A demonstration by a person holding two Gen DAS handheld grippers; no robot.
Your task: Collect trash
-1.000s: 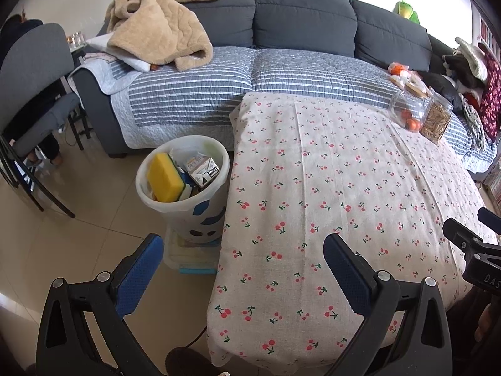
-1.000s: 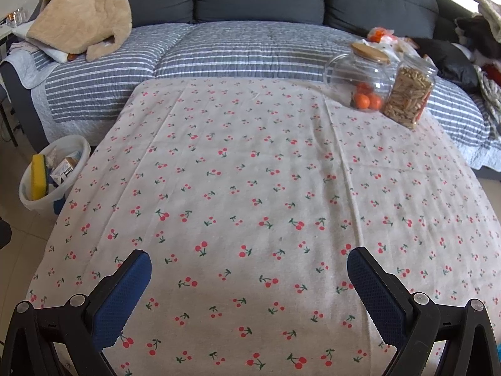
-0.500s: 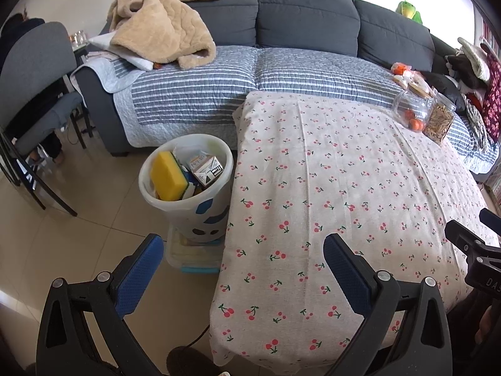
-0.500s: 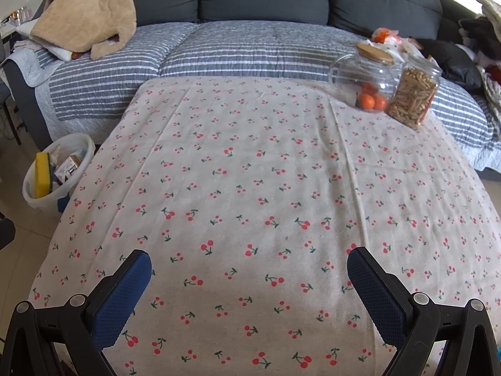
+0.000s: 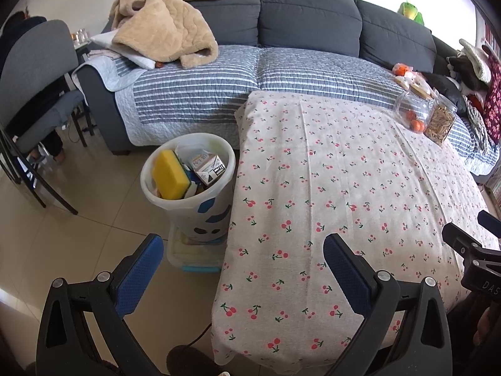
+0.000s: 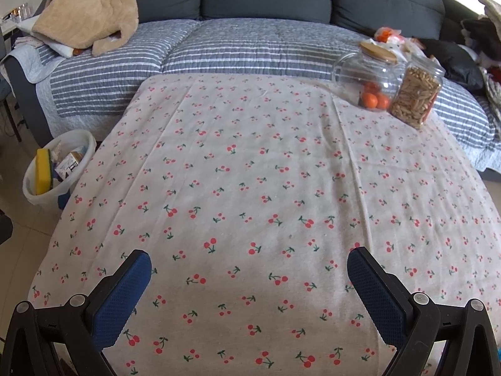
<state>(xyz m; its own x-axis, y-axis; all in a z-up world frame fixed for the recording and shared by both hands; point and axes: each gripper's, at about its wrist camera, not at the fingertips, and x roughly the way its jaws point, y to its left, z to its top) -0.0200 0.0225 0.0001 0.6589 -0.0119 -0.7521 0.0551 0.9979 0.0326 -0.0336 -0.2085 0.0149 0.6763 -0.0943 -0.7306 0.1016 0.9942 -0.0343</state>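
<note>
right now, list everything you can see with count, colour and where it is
waste bin: one, white with blue marks, on the floor left of the table
sponge: one, yellow, in the bin
carton: one, white and brown, in the bin beside the sponge
tablecloth: one, pale with red cherries, covering the table
round jar: one, clear, oranges inside, far right of the table
snack jar: one, clear, beside the round jar
sofa: one, dark grey, behind the table
blanket: one, beige, left end of the sofa
chair: one, grey, far left
left gripper: one, black, blue pads, open, empty
right gripper: one, black, blue pads, open, empty
</note>
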